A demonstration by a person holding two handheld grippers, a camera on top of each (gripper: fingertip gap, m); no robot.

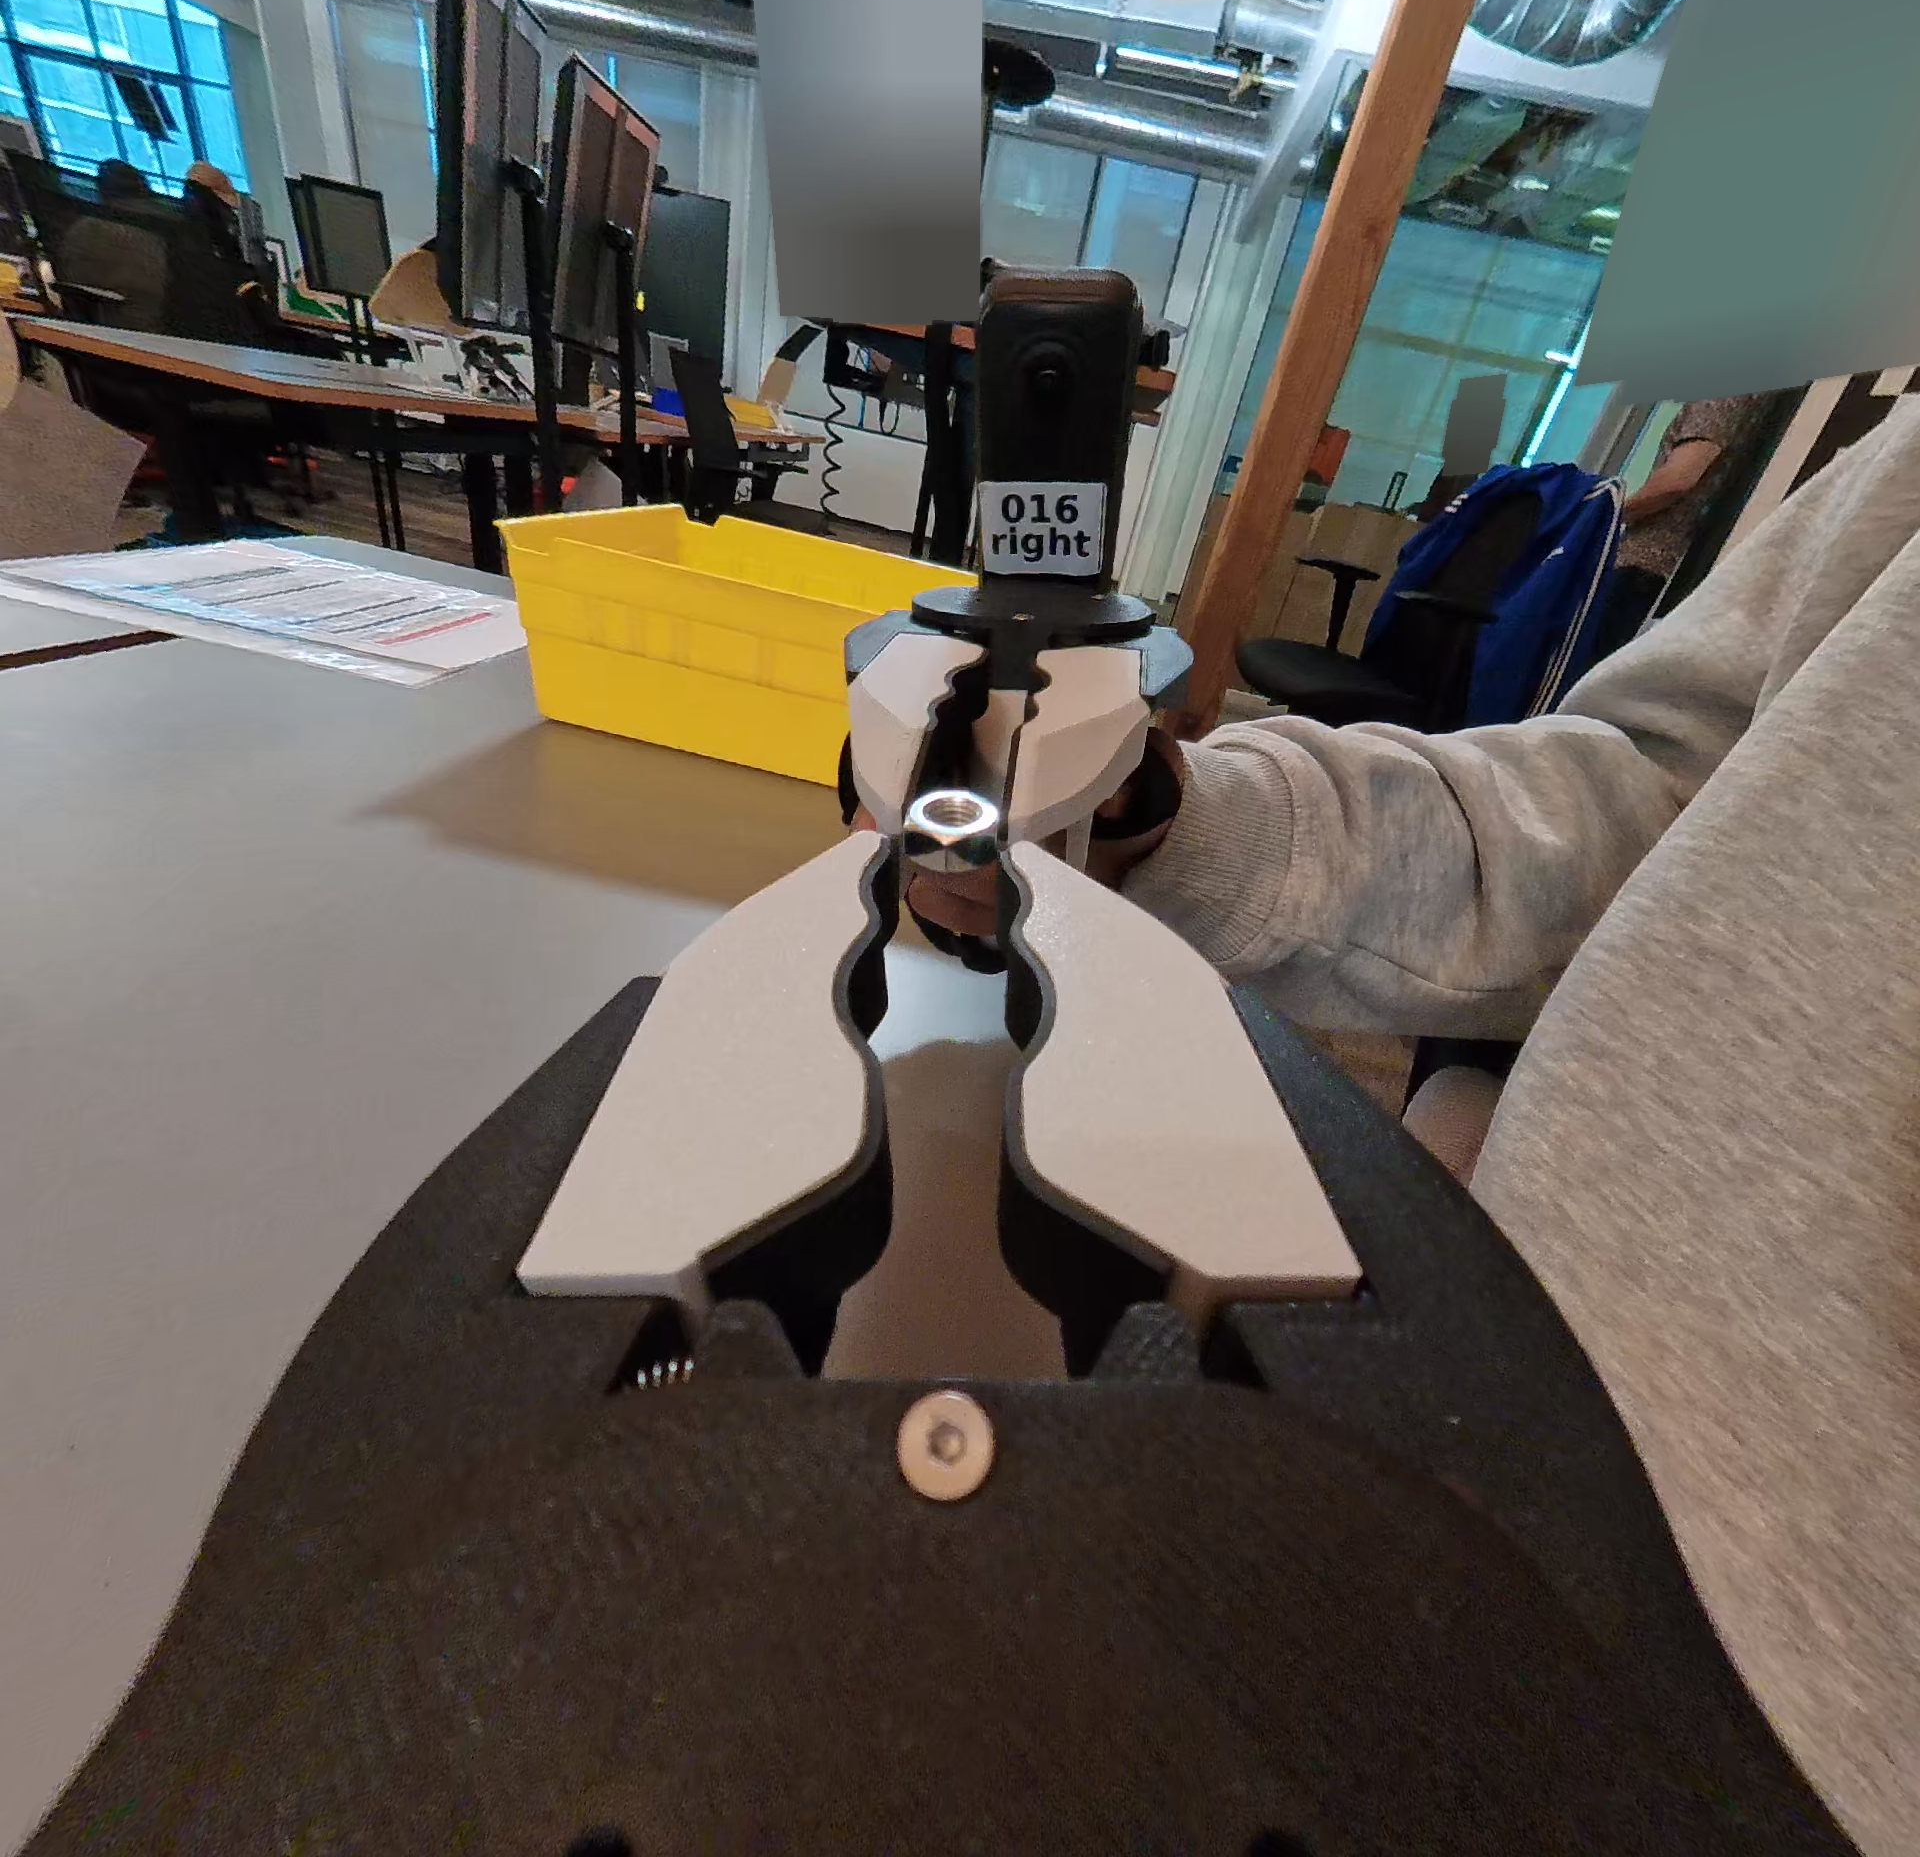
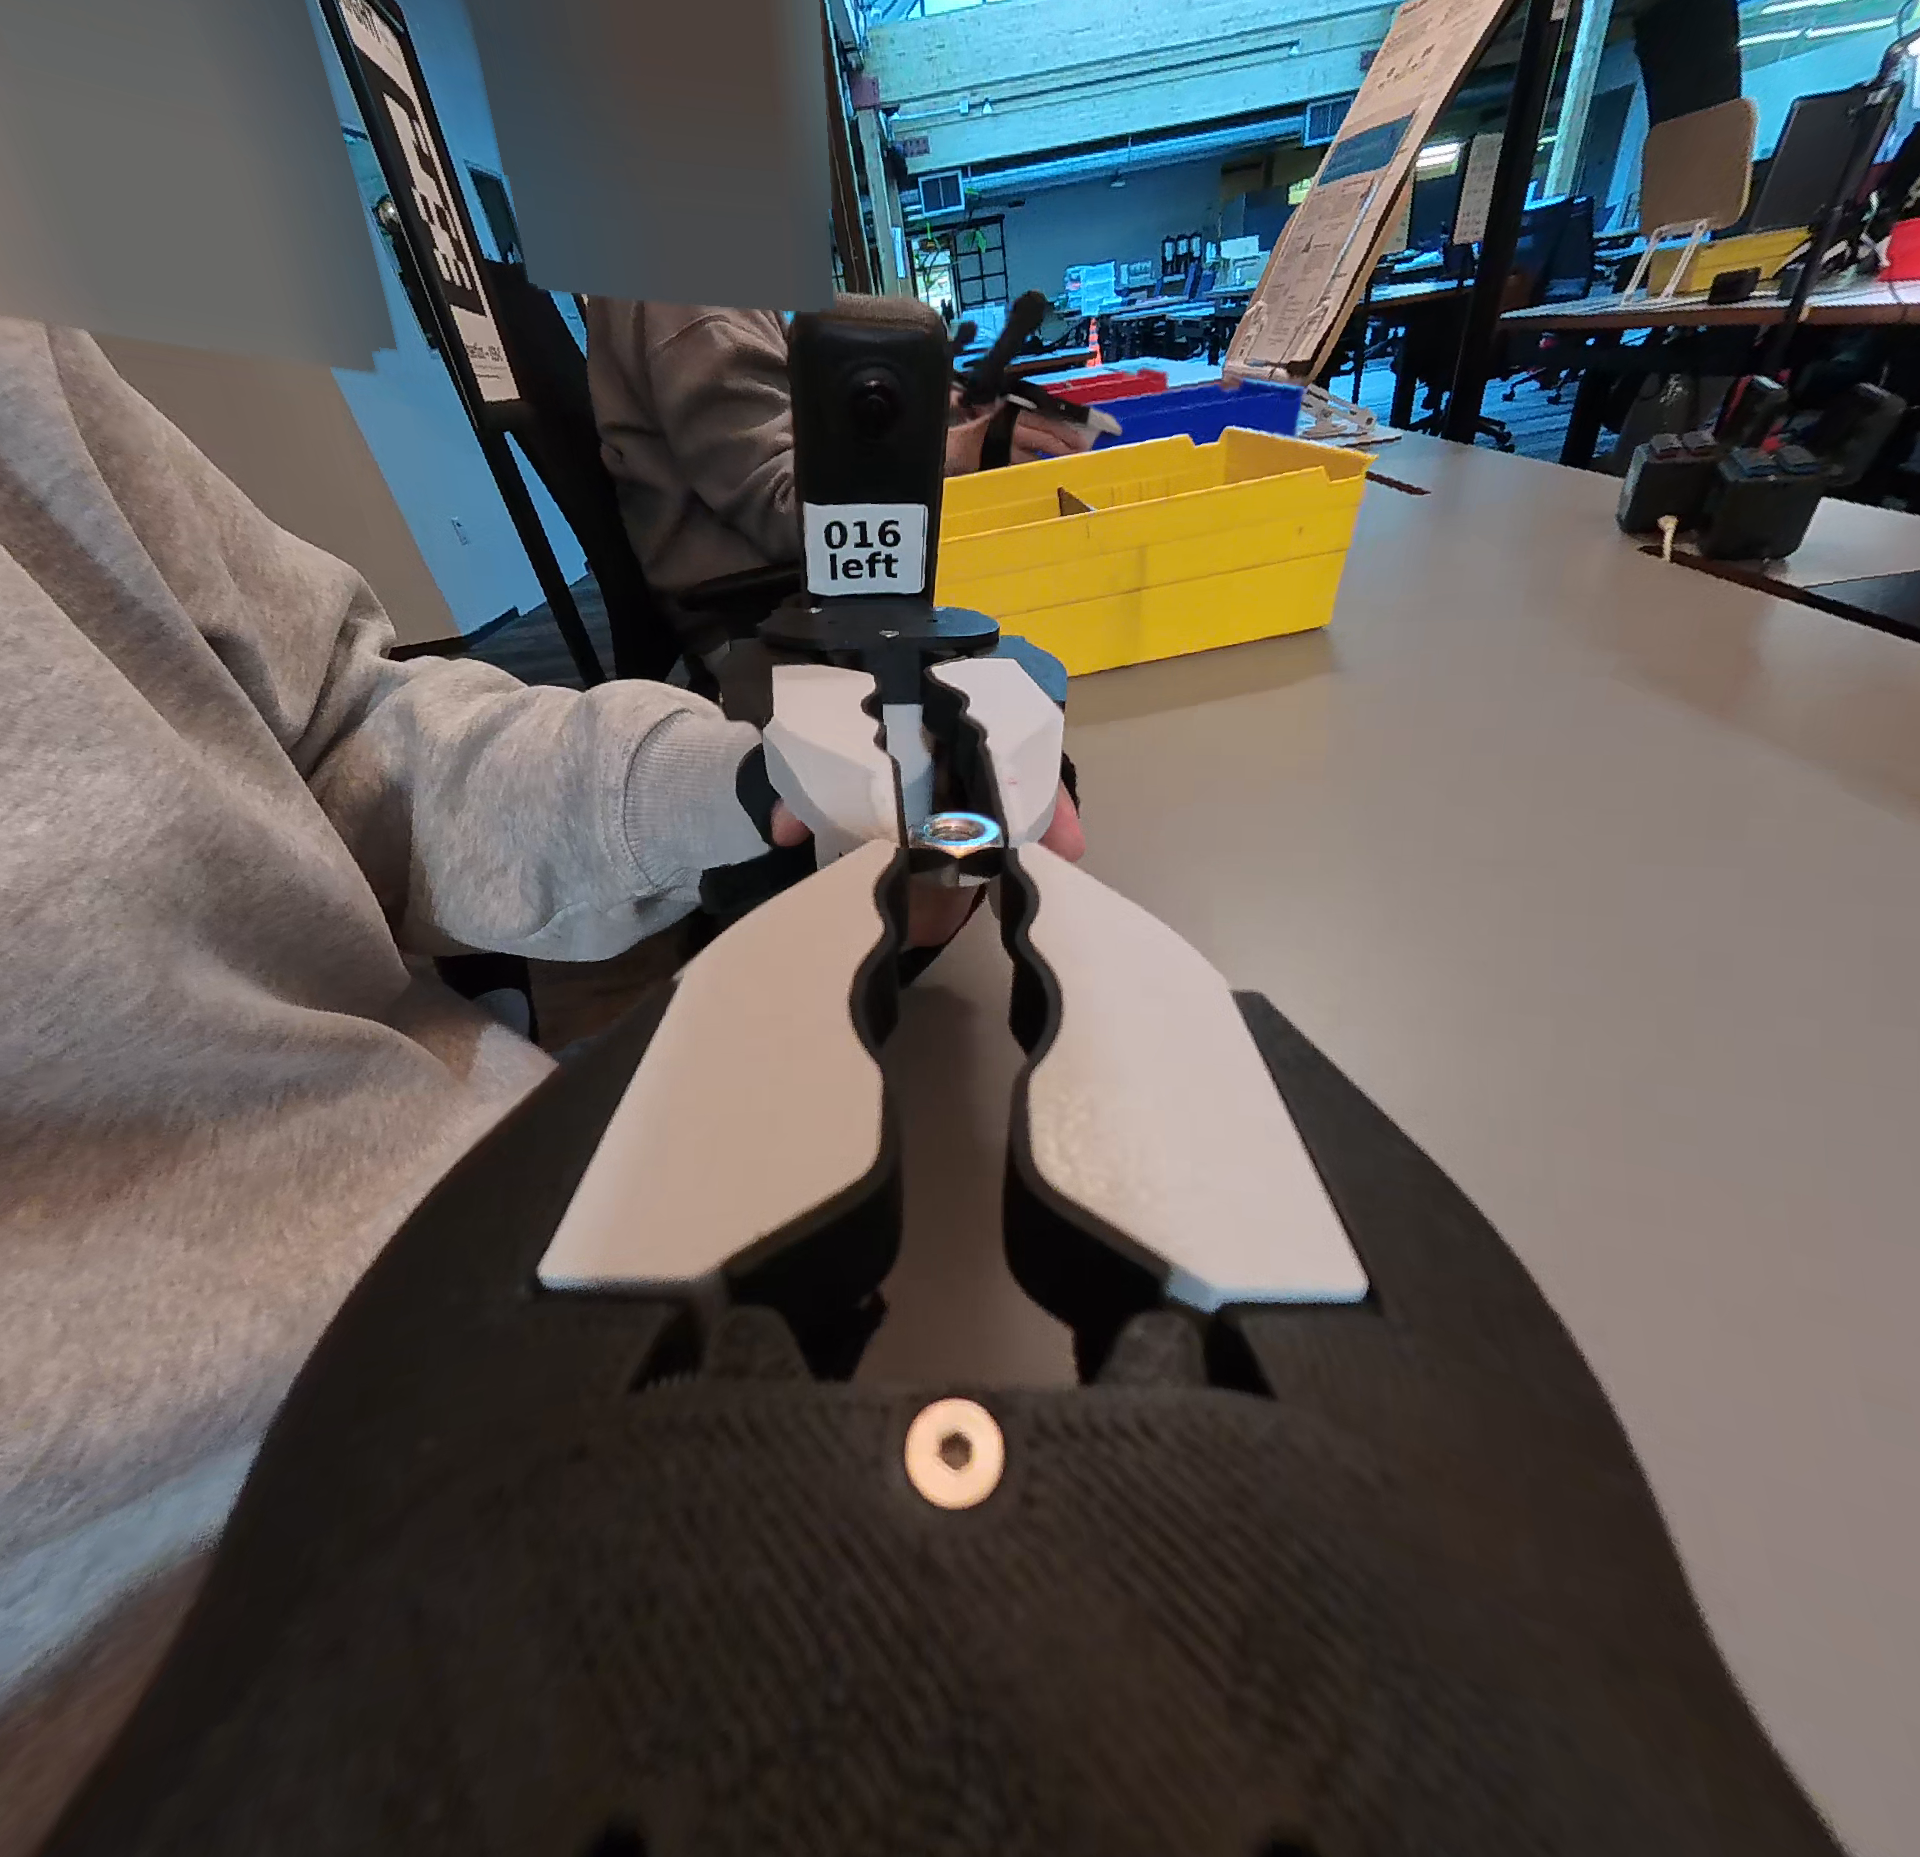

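Observation:
A small silver hex nut (image 1: 948, 831) hangs above the grey table (image 1: 312, 924), between the tips of both grippers, which point at each other. In the left wrist view my left gripper (image 1: 948, 860) is closed to the nut's width, its fingertips (image 1: 868, 862) pressed on the nut's sides. The right gripper (image 1: 954, 805) meets the same nut from the far side. In the right wrist view my right gripper (image 2: 954, 864) clamps the nut (image 2: 954, 839), and the left gripper (image 2: 951, 818) closes on it from the opposite side. Grey-sleeved arms (image 1: 1403, 851) hold both tools.
A yellow bin (image 1: 675, 654) stands on the table behind the grippers and also shows in the right wrist view (image 2: 1143, 571). A laminated sheet (image 1: 260, 602) lies at the far left. Blue (image 2: 1205, 410) and red bins and black devices (image 2: 1725, 488) sit farther back. Less than 4 cm separates the two grippers' tips.

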